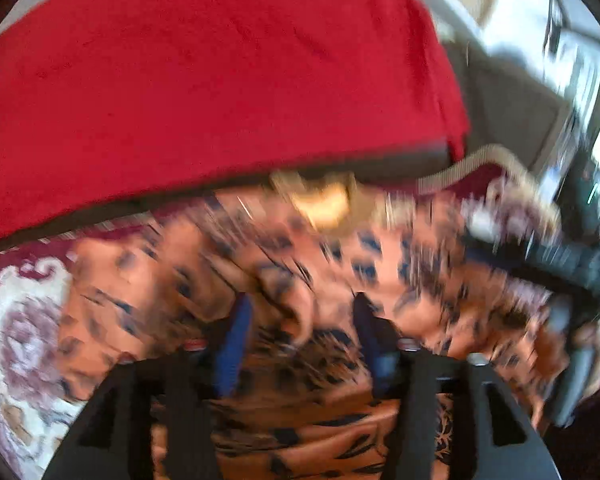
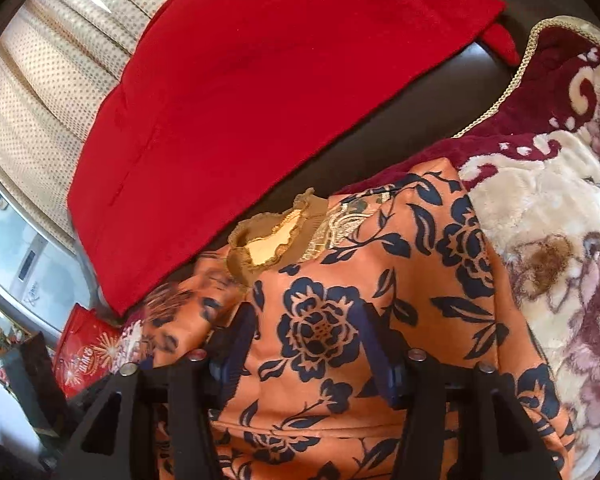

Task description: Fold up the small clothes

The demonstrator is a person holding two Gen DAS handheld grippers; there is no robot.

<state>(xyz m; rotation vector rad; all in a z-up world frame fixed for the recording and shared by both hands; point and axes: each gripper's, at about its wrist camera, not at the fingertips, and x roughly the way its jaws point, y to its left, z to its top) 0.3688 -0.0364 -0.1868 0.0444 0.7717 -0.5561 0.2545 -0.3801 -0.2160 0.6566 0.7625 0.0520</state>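
An orange garment with dark blue flowers (image 2: pixel 340 288) lies on a patterned blanket, its tan ruffled collar (image 2: pixel 272 232) toward a red cloth. My right gripper (image 2: pixel 304 344) is open, its blue-padded fingers (image 2: pixel 236 344) spread just above the garment's chest. In the blurred left wrist view the same garment (image 1: pixel 300 280) fills the lower half. My left gripper (image 1: pixel 300 332) is open over rumpled fabric, with a fold bunched between the fingers (image 1: pixel 236 344). The other gripper (image 1: pixel 572 320) shows at the right of the left wrist view.
A large red cloth (image 2: pixel 268 92) lies beyond the collar on a dark surface (image 2: pixel 412 120). A maroon and cream floral blanket (image 2: pixel 548 220) lies under the garment. Cream curtains (image 2: pixel 40 92) and a red bag (image 2: pixel 84 348) are at the left.
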